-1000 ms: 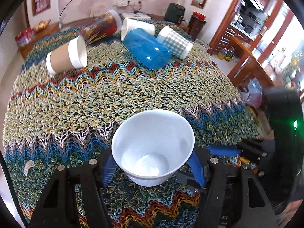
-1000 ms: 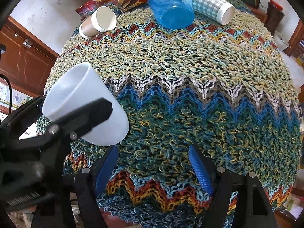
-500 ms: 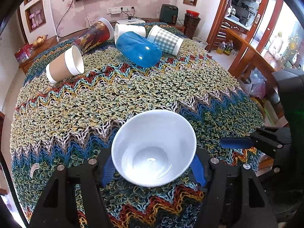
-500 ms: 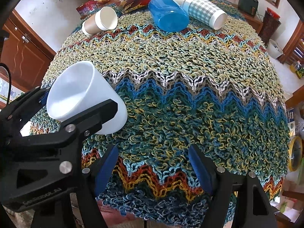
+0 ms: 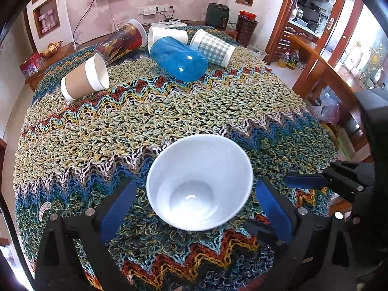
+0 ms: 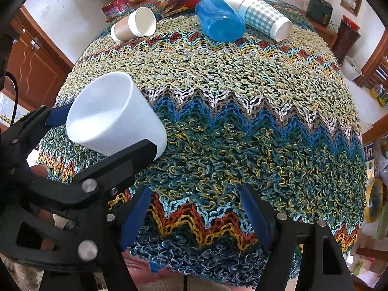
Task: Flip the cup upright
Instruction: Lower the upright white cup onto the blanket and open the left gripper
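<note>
Already parted, left gripper (image 5: pixel 194 205) jaws clear of plain white plastic cup (image 5: pixel 200 185) standing mouth-up on knitted zigzag desk cover (image 5: pixel 169 111); right gripper (image 6: pixel 195 214) jaws wide, empty; five cups beyond lying sideways.

Left wrist view: taken from low at the near edge of the knitted table cover (image 5: pixel 169 111), looking forward and down along its own fingers into the mouth of the white cup (image 5: pixel 198 186), which sits close to the lens. Right wrist view: taken from the same near edge but further right, facing across the cover (image 6: pixel 242 72), with the cup (image 6: pixel 114 118) seen side-on at left. Both views share the cup, the cover and the fallen cups at the far side, among them the blue tumbler (image 5: pixel 178 59) (image 6: pixel 220 20).
</note>
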A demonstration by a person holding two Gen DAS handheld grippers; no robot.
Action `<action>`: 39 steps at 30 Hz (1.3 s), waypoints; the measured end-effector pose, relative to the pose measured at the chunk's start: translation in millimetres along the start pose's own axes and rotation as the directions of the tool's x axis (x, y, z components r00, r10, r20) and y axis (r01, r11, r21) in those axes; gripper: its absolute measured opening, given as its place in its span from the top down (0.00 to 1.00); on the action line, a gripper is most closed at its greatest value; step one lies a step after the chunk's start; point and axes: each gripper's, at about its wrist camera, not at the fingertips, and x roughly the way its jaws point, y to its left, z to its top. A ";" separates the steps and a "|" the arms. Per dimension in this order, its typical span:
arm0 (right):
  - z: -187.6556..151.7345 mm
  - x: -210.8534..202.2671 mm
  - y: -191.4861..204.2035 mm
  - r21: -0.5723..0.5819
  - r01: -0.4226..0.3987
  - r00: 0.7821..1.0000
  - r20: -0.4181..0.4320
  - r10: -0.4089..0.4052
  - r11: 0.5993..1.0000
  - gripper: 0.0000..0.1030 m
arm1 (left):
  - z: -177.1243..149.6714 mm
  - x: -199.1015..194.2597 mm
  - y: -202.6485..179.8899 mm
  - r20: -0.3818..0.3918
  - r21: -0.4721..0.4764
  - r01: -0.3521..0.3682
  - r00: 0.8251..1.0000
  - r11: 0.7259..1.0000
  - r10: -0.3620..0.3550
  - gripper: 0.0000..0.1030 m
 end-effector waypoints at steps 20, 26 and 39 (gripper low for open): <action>-17.7 -68.9 22.2 -0.100 -0.081 0.987 0.130 0.093 0.992 0.25 | -7.7 -93.6 16.1 0.107 -0.059 0.015 0.994 0.998 -0.008 0.03; -6.2 -109.7 31.3 -0.139 -0.063 0.973 0.210 0.092 0.988 0.25 | 8.6 -128.3 21.9 0.155 -0.090 -0.074 0.984 0.993 0.088 0.03; 36.0 -161.9 43.5 -0.057 -0.045 0.958 0.279 0.059 0.997 0.25 | 40.1 -169.3 40.1 0.169 -0.212 -0.192 0.958 0.958 0.230 0.03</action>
